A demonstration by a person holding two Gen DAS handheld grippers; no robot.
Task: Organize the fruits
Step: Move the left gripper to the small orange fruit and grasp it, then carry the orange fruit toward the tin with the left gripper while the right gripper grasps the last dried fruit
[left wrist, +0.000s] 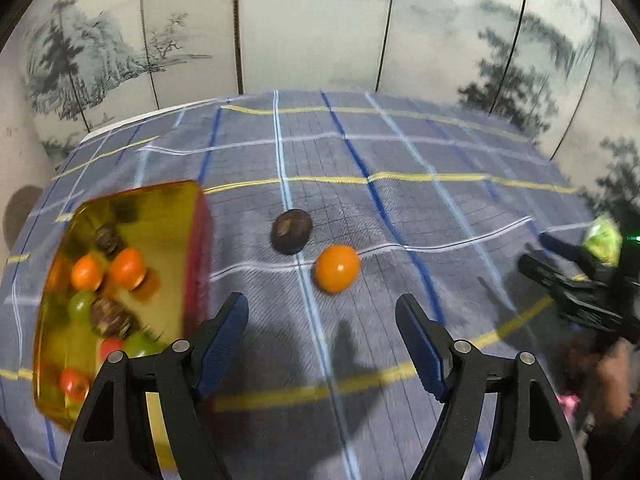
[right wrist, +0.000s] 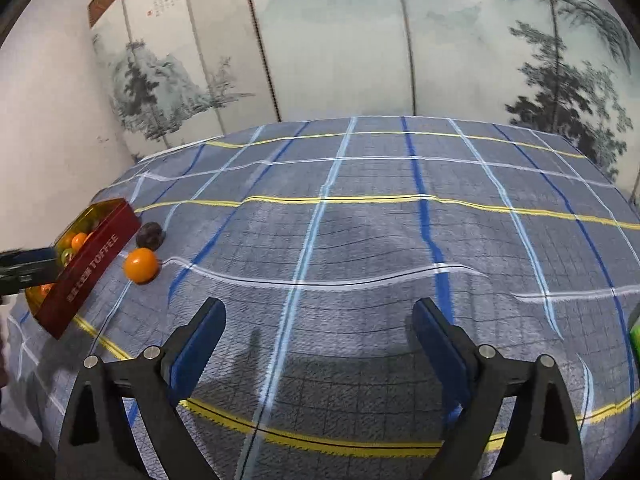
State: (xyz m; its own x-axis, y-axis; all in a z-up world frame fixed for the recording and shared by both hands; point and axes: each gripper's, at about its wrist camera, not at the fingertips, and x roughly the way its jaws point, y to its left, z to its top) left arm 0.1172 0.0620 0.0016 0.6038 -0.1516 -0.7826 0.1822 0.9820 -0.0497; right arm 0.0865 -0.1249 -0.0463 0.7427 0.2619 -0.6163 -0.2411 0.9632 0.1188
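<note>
An orange fruit [left wrist: 336,268] and a dark brown fruit [left wrist: 291,231] lie on the checked cloth, just right of a red tin with a gold inside [left wrist: 168,236]. The tin holds several orange, green, red and brown fruits. My left gripper [left wrist: 322,320] is open and empty, a little short of the orange fruit. My right gripper [right wrist: 320,330] is open and empty over bare cloth; the orange fruit [right wrist: 141,265], brown fruit [right wrist: 150,235] and tin [right wrist: 94,264] lie far to its left. The right gripper shows at the right edge of the left wrist view [left wrist: 560,268].
A blue checked cloth [right wrist: 360,240] covers the table. A painted folding screen [right wrist: 340,40] stands behind it. A green object [right wrist: 635,334] sits at the right edge of the right wrist view.
</note>
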